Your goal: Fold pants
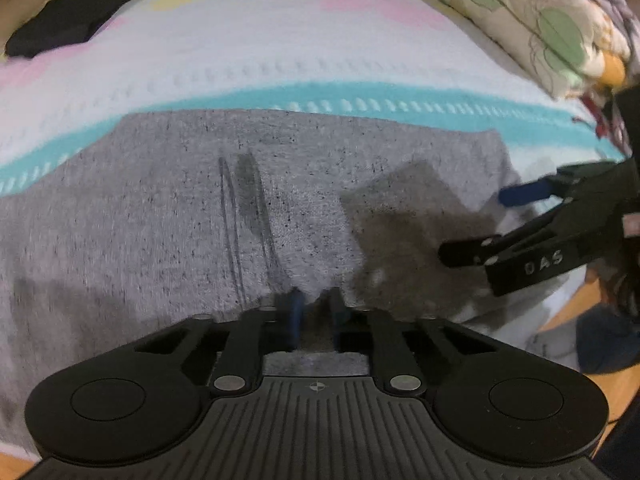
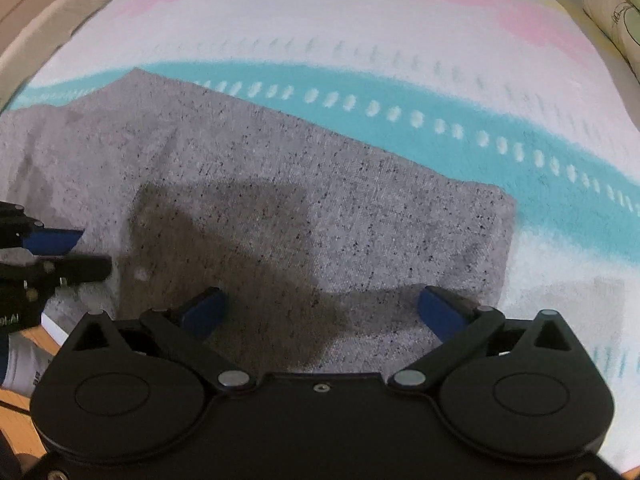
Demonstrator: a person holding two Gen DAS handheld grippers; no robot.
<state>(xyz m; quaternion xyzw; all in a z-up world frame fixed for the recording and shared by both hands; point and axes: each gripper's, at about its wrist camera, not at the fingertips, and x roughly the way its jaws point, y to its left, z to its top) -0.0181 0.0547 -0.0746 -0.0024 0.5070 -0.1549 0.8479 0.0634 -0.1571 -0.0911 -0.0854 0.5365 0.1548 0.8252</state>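
The grey speckled pants (image 1: pixel 248 208) lie flat across a bed blanket (image 1: pixel 280 40) with pink, yellow and teal stripes. My left gripper (image 1: pixel 316 304) is nearly closed at the pants' near edge, with grey cloth between its blue pads. My right gripper (image 2: pixel 320 308) is open wide, hovering over the right end of the pants (image 2: pixel 320 200); it also shows in the left wrist view (image 1: pixel 476 224) at the right. The left gripper shows at the left edge of the right wrist view (image 2: pixel 92 252).
A black folded garment (image 1: pixel 72 20) lies at the blanket's far left. Floral bedding (image 1: pixel 540 24) is piled at the far right. A wooden floor (image 1: pixel 592 304) and the bed edge are near right.
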